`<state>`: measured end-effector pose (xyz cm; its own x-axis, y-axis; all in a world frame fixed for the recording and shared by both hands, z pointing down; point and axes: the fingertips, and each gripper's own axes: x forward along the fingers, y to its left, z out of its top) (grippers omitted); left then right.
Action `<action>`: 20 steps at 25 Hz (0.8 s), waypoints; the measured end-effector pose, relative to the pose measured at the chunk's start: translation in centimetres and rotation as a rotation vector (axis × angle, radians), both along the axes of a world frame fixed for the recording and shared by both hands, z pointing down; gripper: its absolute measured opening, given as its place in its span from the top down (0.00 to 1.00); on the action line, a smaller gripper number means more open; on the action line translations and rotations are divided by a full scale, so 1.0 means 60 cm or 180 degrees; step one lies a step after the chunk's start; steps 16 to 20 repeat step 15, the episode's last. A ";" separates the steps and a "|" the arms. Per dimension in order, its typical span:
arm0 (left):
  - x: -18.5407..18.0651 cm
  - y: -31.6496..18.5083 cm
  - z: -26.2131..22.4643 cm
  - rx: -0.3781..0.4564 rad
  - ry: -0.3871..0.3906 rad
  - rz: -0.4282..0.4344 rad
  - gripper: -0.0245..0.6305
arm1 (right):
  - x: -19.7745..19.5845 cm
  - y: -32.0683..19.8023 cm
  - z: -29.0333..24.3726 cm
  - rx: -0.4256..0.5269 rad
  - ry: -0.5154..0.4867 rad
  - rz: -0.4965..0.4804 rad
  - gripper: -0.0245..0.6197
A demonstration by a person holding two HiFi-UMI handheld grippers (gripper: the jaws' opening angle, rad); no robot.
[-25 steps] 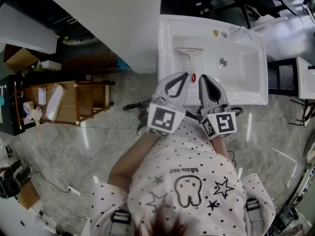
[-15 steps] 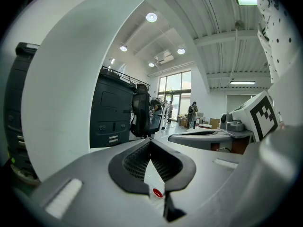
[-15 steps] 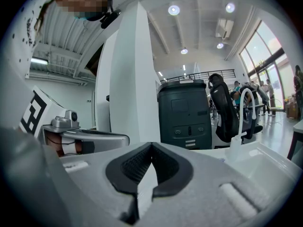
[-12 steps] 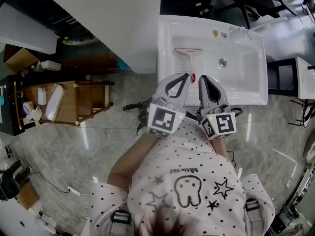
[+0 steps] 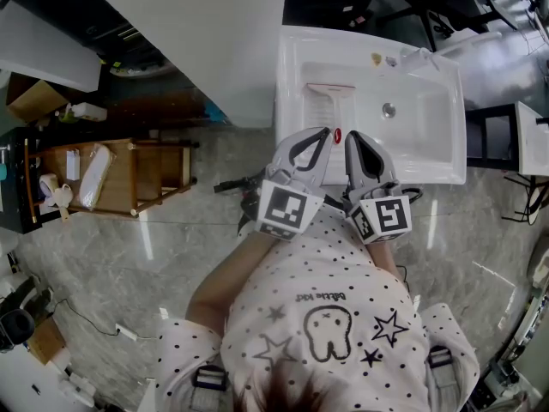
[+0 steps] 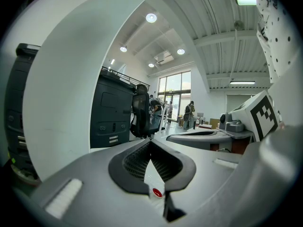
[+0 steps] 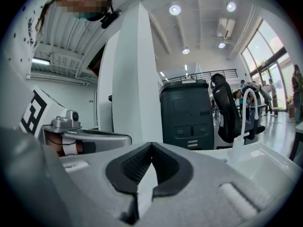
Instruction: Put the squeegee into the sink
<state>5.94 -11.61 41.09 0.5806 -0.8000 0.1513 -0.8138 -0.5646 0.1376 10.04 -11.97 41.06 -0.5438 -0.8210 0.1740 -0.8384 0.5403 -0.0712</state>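
The squeegee (image 5: 330,103) lies in the left part of the white sink (image 5: 287,75), its blade toward the back wall and the red end of its handle (image 5: 337,135) at the front rim. Both grippers hover side by side over that front rim, pointing at the basin. My left gripper (image 5: 323,132) is shut and empty, just left of the red end. My right gripper (image 5: 351,137) is shut and empty, just right of it. In the left gripper view the jaws (image 6: 150,142) meet at their tips, and the red end (image 6: 156,192) shows below them. The right gripper view shows its jaws (image 7: 151,145) closed too.
A drain (image 5: 389,108) and a faucet (image 5: 420,54) sit at the sink's right and back. A white column (image 5: 206,41) stands left of the sink, a wooden cart (image 5: 129,174) farther left. A dark machine (image 7: 184,112) and an office chair (image 7: 227,108) stand beyond.
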 end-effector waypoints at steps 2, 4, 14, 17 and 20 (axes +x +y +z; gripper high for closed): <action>0.000 0.001 0.000 0.0000 -0.0001 0.0002 0.98 | -0.001 0.001 0.000 0.0000 0.0002 -0.0009 0.97; -0.001 0.002 -0.001 0.0000 0.0008 0.0003 0.98 | -0.003 0.002 -0.001 0.0002 0.0006 -0.0014 0.97; -0.002 0.012 -0.001 0.0004 0.0038 0.0016 0.98 | -0.002 0.014 0.002 -0.0012 -0.0011 0.0011 0.97; -0.003 0.013 -0.001 0.0005 0.0042 0.0018 0.98 | -0.001 0.015 0.003 -0.0020 -0.0021 0.0016 0.97; -0.003 0.013 -0.001 0.0005 0.0042 0.0018 0.98 | -0.001 0.015 0.003 -0.0020 -0.0021 0.0016 0.97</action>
